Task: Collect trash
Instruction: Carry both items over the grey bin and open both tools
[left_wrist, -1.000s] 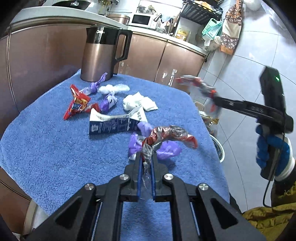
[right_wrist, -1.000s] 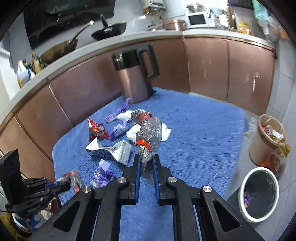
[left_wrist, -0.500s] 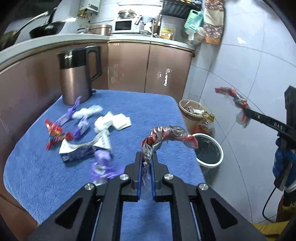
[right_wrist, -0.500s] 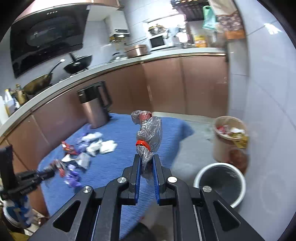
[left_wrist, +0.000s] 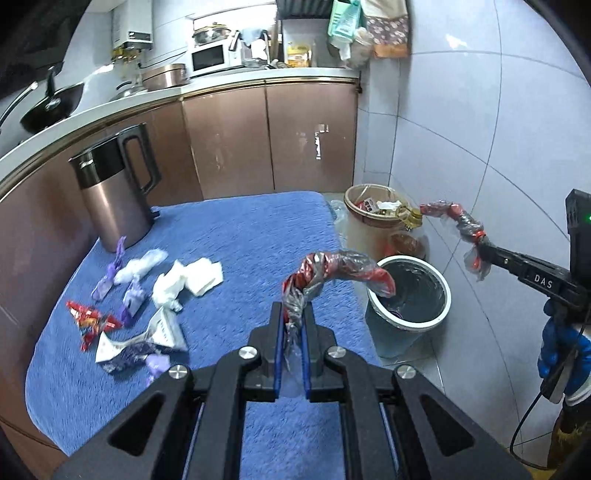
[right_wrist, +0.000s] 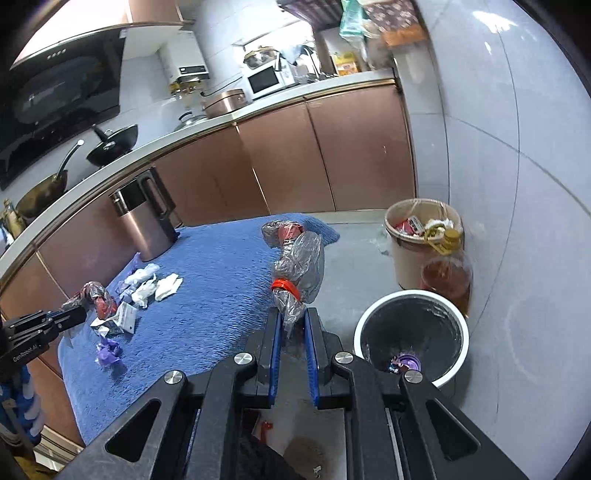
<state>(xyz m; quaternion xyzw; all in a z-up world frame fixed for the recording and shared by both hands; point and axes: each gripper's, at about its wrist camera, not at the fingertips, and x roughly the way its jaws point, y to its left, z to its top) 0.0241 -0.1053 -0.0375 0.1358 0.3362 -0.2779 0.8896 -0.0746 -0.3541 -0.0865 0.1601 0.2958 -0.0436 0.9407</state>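
Observation:
My left gripper is shut on a crumpled clear and red wrapper and holds it above the right edge of the blue towel. My right gripper is shut on a second clear and red wrapper; in the left wrist view that wrapper hangs above the floor beyond the white-rimmed bin. The bin sits on the floor right of the table with a purple wrapper inside. Several wrappers and white tissues lie on the towel's left side.
A copper kettle stands at the towel's back left. A tan full waste basket and an amber oil bottle stand by the tiled wall behind the bin. Kitchen cabinets run behind the table.
Both grippers have swung right, away from the trash pile and toward the bins, each still holding its wrapper. The right gripper now hangs over the floor near the white-rimmed bin.

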